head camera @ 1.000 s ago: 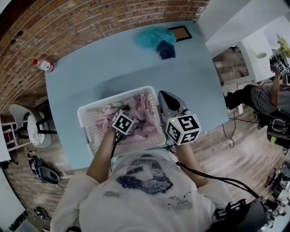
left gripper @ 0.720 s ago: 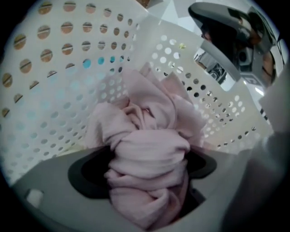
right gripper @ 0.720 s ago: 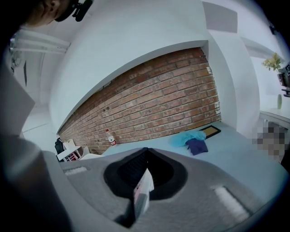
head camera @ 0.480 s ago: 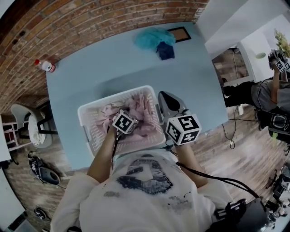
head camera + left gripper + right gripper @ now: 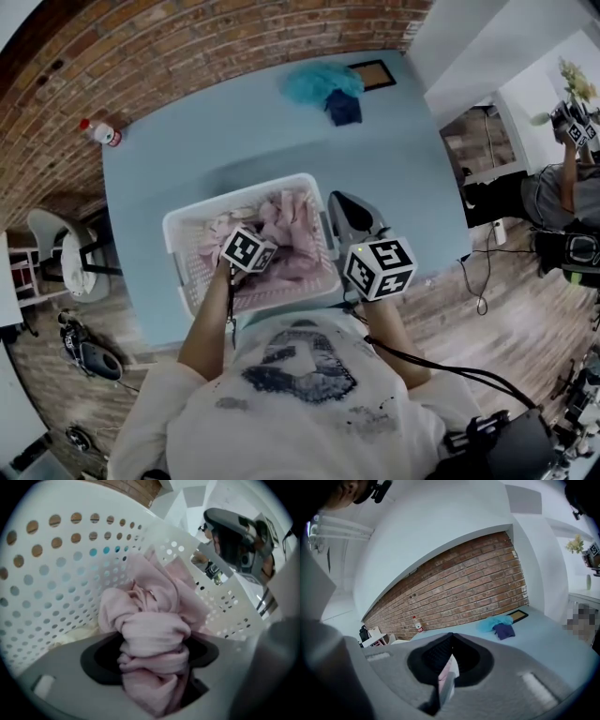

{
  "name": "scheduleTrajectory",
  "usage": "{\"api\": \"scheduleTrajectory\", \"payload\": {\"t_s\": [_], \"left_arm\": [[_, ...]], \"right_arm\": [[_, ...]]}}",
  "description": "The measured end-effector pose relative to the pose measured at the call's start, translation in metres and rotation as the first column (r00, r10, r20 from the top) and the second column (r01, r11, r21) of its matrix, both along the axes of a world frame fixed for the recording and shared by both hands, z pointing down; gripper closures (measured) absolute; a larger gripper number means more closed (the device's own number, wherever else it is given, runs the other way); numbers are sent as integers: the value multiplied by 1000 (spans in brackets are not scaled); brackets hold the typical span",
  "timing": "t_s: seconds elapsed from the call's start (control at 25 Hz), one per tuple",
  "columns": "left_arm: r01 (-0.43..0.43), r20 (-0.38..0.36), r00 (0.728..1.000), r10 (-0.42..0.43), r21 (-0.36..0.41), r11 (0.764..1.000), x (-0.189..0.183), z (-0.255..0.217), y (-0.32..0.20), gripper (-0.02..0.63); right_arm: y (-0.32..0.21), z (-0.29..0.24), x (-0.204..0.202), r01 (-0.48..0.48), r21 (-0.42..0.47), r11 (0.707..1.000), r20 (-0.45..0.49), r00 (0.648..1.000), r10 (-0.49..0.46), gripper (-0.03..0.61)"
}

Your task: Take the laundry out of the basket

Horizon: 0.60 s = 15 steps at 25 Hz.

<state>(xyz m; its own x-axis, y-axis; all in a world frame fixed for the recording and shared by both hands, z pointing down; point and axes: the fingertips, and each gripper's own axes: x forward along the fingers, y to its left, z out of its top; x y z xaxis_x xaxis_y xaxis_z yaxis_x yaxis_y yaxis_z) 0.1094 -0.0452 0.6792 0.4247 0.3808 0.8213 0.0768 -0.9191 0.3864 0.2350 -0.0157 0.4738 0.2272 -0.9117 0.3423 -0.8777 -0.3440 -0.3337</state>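
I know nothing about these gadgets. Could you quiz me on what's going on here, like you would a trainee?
1. True or false: the white basket stands on the floor.
2. What lies between the left gripper's jaws? A. pink cloth B. teal cloth C. navy cloth
3. Fill in: the bottle stands by the ___ wall.
Key: 1. False, it stands on the blue table. 2. A; the jaws are closing around it, pads not yet pressing. 3. Brick.
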Motion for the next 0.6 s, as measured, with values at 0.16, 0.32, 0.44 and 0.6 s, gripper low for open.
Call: {"api": "scheduleTrajectory", "payload": {"t_s": [0.16, 0.32, 0.44, 0.6], "left_arm": [[6, -36, 999, -5, 5, 1000, 0, -14, 1, 225], [9, -55, 998, -9, -11, 1000, -3, -31, 2, 227], [16, -90, 996, -18, -21, 1000, -5, -50, 0, 227], [49, -148, 988, -49, -4, 999, -7, -78, -8, 229]], "right_arm": [[2, -3, -1, 9, 7, 1000, 2, 1000, -9, 581], [3, -5, -5, 18, 15, 1000, 9, 1000, -18, 581], [0, -9, -8, 25, 24, 999, 5, 1000, -25, 581], [-3, -14, -12, 40, 37, 999, -6, 999, -40, 581]]}}
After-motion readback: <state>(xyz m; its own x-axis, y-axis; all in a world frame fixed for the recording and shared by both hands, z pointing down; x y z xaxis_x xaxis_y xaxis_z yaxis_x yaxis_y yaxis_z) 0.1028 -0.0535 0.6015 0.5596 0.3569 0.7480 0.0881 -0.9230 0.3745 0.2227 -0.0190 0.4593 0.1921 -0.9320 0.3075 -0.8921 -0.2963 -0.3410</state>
